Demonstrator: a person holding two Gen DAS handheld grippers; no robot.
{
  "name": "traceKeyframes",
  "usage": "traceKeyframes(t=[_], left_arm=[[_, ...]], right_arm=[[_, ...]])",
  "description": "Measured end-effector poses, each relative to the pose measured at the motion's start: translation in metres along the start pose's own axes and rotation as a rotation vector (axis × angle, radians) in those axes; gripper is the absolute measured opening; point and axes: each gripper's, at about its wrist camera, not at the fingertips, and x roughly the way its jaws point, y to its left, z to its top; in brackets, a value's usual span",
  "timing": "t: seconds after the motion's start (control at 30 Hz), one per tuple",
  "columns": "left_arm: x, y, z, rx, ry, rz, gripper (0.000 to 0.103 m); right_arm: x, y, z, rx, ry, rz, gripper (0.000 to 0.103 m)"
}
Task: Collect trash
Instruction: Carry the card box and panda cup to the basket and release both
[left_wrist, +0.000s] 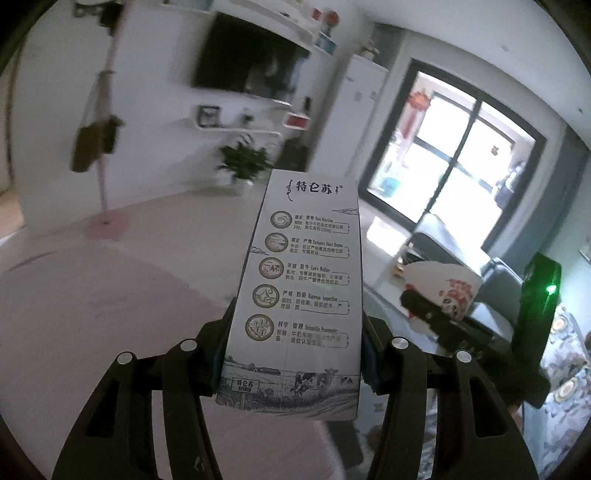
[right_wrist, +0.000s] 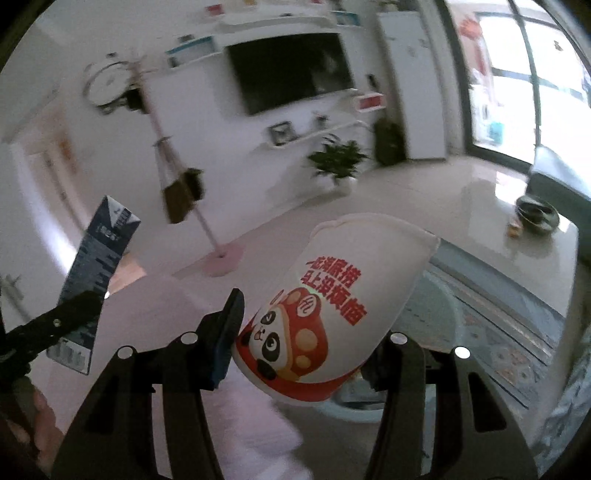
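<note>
Living room, pale floor (left_wrist: 92, 295) below. Left claw (left_wrist: 293, 347) clenched on upright milk carton (left_wrist: 299, 288); right claw (right_wrist: 306, 347) clamps crushed paper cup (right_wrist: 332, 314), rim pointing away.

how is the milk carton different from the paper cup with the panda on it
The milk carton is a tall flat-sided box; the paper cup is round and tapered, its rim squashed. The carton is printed in dark blue-grey with farm drawings; the cup is white with red characters and a red panda cartoon. The left gripper clamps the carton; the right gripper clamps the cup. Both are held in the air above the floor.
</note>
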Motion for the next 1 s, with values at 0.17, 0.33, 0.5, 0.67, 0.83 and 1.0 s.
traceKeyframes(t=[0.17, 0.33, 0.5, 0.67, 0.83, 1.0], left_arm=[[0.075, -0.010, 0.000, -0.059, 0.097, -0.065, 0.054], [0.142, -0.003, -0.013, -0.123, 0.214, -0.086, 0.054], [0.160, -0.012, -0.018, -0.099, 0.209, -0.083, 0.067], [0.145, -0.012, -0.017, -0.114, 0.176, -0.089, 0.076], [0.096, -0.009, -0.017, -0.075, 0.090, -0.053, 0.076], [0.041, -0.015, -0.017, -0.011, 0.003, -0.003, 0.076]], right_arm=[[0.039, -0.054, -0.003, 0.075, 0.090, -0.088, 0.052], [0.079, -0.083, -0.008, 0.101, 0.190, -0.152, 0.052], [0.090, -0.096, -0.005, 0.097, 0.193, -0.161, 0.065], [0.080, -0.101, -0.009, 0.098, 0.177, -0.145, 0.070], [0.055, -0.081, -0.010, 0.064, 0.145, -0.094, 0.070], [0.020, -0.042, -0.010, -0.018, 0.080, -0.057, 0.074]])
